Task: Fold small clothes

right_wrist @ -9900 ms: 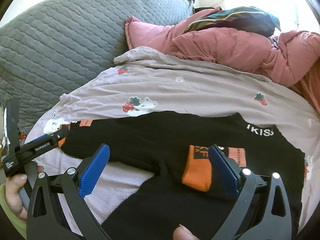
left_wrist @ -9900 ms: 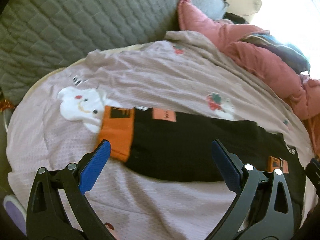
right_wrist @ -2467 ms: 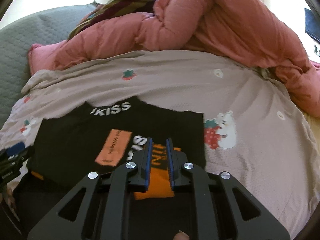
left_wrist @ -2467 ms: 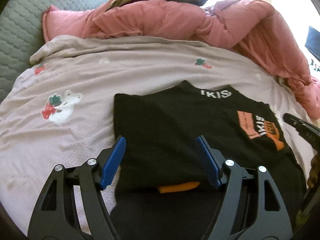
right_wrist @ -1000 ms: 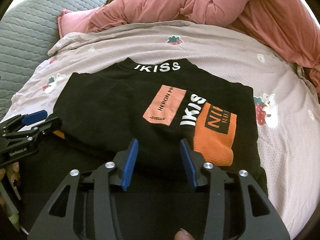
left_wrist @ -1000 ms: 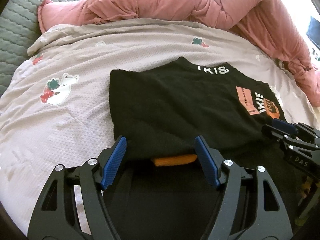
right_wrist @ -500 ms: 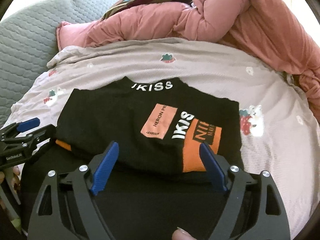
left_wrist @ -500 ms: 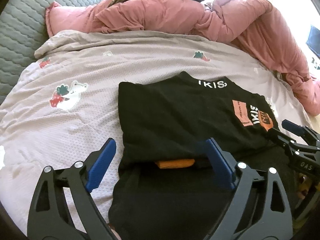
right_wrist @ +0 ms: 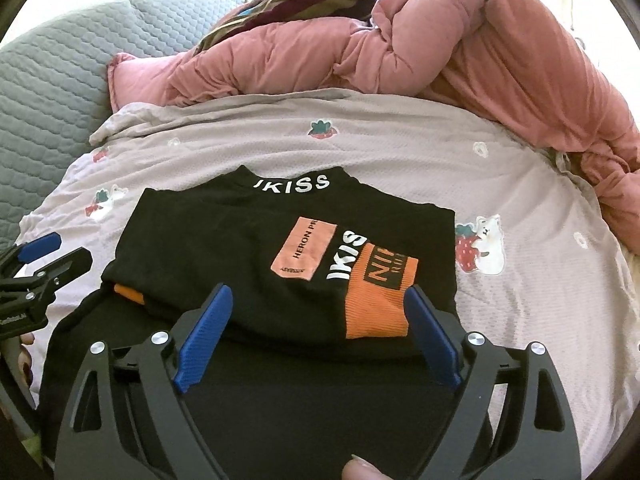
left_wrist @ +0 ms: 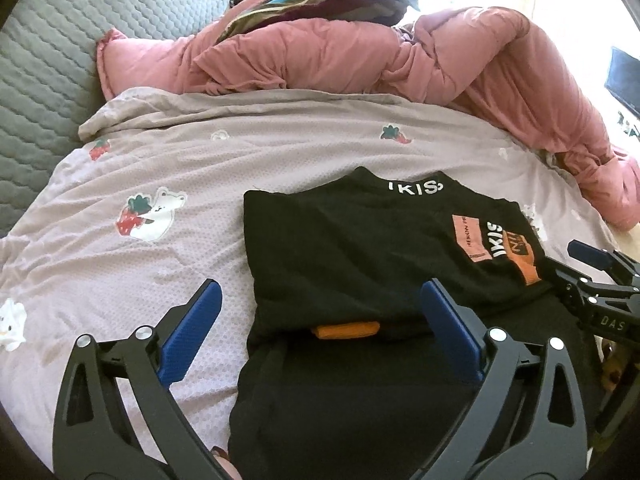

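A black shirt (left_wrist: 352, 248) with orange patches and white lettering lies on the bed, both sleeves folded in over its upper half. It also shows in the right wrist view (right_wrist: 248, 248). My left gripper (left_wrist: 320, 316) is open and empty, hovering over the shirt's near left part. My right gripper (right_wrist: 316, 320) is open and empty over the near right part, by the orange sleeve cuff (right_wrist: 380, 300). An orange cuff edge (left_wrist: 346, 330) peeks from under the fold. The lower shirt body lies unfolded below both grippers.
The bed has a lilac sheet (left_wrist: 160, 160) printed with strawberries and bears. A bunched pink duvet (left_wrist: 360, 56) lies along the far side, with a striped cloth (left_wrist: 320, 4) on it. A grey quilted headboard (left_wrist: 44, 48) stands at the left.
Both grippers have opened wide and pulled back slightly from the shirt. The right gripper, earlier shut on the right sleeve, has let it go folded over the front.
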{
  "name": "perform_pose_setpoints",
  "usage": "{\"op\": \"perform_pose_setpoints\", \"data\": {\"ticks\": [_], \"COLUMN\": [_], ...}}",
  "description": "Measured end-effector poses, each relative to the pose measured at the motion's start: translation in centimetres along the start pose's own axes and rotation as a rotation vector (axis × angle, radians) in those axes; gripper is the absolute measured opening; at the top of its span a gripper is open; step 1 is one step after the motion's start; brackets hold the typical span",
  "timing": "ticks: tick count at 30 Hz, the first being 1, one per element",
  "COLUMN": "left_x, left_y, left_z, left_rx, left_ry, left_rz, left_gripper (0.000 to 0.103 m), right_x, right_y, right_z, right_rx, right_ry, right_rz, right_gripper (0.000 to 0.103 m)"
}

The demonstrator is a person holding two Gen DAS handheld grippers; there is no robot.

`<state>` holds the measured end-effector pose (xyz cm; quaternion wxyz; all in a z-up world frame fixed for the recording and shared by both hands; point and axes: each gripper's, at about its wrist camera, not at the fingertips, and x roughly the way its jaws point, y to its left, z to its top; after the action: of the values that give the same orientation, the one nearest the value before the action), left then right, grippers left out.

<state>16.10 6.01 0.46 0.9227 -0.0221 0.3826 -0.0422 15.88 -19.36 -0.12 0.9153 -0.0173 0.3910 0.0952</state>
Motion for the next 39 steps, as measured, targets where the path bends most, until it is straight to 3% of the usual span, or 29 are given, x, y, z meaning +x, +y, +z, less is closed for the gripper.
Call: {"op": "perform_pose_setpoints", "data": {"ticks": [19,39], "left_x": [-2.3,-3.9], "left_y": [1.4,1.1], "left_z": [-2.3,-5.1], "left_rx": [-0.049,-0.056], "left_ry": [-0.022,0.012], "left_rz": [0.047,0.086], "left_gripper": [0.093,0.093], "right_x": [-3.7,-6.7], "right_y": [-0.7,-1.6], "right_z": [-0.9,-2.7], "right_rx": [-0.001,-0.01], "right_ry": [-0.027,-0.036], "right_rz": [0.017,0.033], "right_gripper": [0.087,0.087]}}
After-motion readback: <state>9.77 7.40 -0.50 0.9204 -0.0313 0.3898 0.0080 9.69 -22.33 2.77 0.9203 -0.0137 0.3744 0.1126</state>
